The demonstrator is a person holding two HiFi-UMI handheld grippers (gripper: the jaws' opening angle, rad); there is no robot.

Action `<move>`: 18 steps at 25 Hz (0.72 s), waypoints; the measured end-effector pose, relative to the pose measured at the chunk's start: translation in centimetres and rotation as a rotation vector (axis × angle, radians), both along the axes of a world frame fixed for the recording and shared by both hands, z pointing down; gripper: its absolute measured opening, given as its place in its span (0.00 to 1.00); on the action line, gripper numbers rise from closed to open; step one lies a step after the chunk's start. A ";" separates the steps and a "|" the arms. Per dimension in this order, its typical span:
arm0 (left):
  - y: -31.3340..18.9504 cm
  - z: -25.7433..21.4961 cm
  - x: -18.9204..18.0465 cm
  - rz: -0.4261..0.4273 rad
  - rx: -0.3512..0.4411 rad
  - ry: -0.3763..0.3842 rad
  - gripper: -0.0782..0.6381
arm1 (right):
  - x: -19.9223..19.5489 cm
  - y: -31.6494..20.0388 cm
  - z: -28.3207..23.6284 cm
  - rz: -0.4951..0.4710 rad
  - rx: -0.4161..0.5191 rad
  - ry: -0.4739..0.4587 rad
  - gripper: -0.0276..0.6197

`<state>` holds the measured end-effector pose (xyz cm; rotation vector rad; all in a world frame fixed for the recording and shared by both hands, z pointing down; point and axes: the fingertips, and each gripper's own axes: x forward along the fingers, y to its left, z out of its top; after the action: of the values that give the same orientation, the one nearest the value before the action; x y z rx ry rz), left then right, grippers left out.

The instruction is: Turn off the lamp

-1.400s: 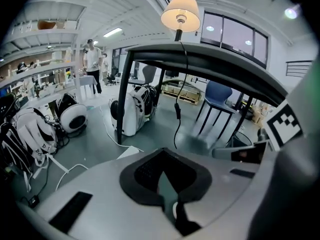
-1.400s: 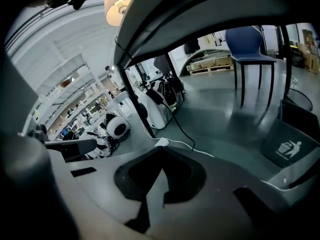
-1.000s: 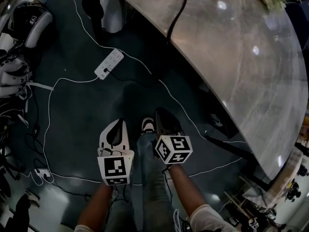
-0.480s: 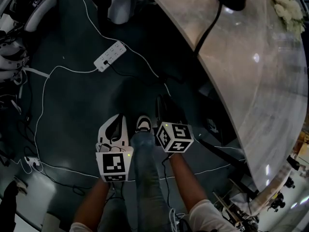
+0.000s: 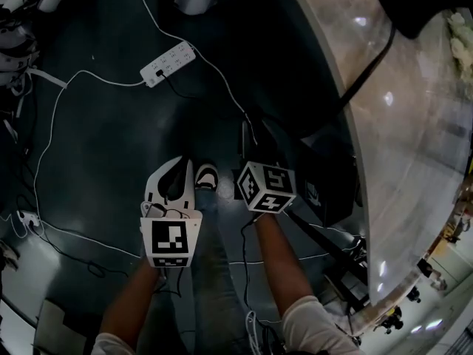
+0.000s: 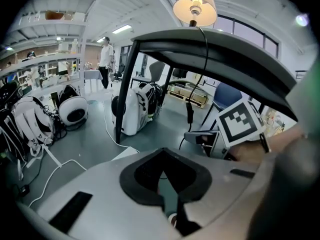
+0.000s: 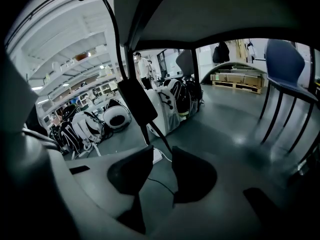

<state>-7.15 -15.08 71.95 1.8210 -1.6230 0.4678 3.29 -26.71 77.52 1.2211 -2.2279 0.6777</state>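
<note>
While lit, lamp (image 6: 195,9): above the bench (image 6: 215,54) top, near its edge, shade aglow; task not yet done.
Cord (image 7: 111,29): draped over the bench edge and hanging toward the floor (image 5: 111,139), so reachable from below the top.
Switch (image 7: 134,100): black block inline on the cord, dangling under the bench edge just ahead of the right claw (image 7: 161,151); likely the thing to press.
Right claw: jaws just been opening, now wide apart and gripping nothing; cord seen through the gap beyond the tips, pads touching neither cord nor switch; spread probably to straddle the switch.
Left claw (image 6: 164,156): shut tight and empty, held low beside the right one; judged spare for this reach.
Floor: power strip (image 5: 168,63) with white cables, well apart from both claws; not the target, by the look.
Next: right claw forward around the switch, then closing to press; some risk of the switch swinging away on its loose cord.
</note>
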 end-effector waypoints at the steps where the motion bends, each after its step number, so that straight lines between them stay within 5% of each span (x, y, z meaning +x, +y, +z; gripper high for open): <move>1: 0.1 0.1 0.1 -0.006 -0.002 0.002 0.10 | 0.0 -0.1 0.3 -0.005 -0.003 0.006 0.21; 18: 2.2 0.8 0.7 -0.042 -0.052 0.012 0.10 | -0.1 -1.5 0.6 -0.020 -0.002 0.040 0.09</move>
<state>-6.47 -12.93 72.78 1.7448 -1.6227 0.4748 3.20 -28.21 78.13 1.1991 -2.2028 0.6421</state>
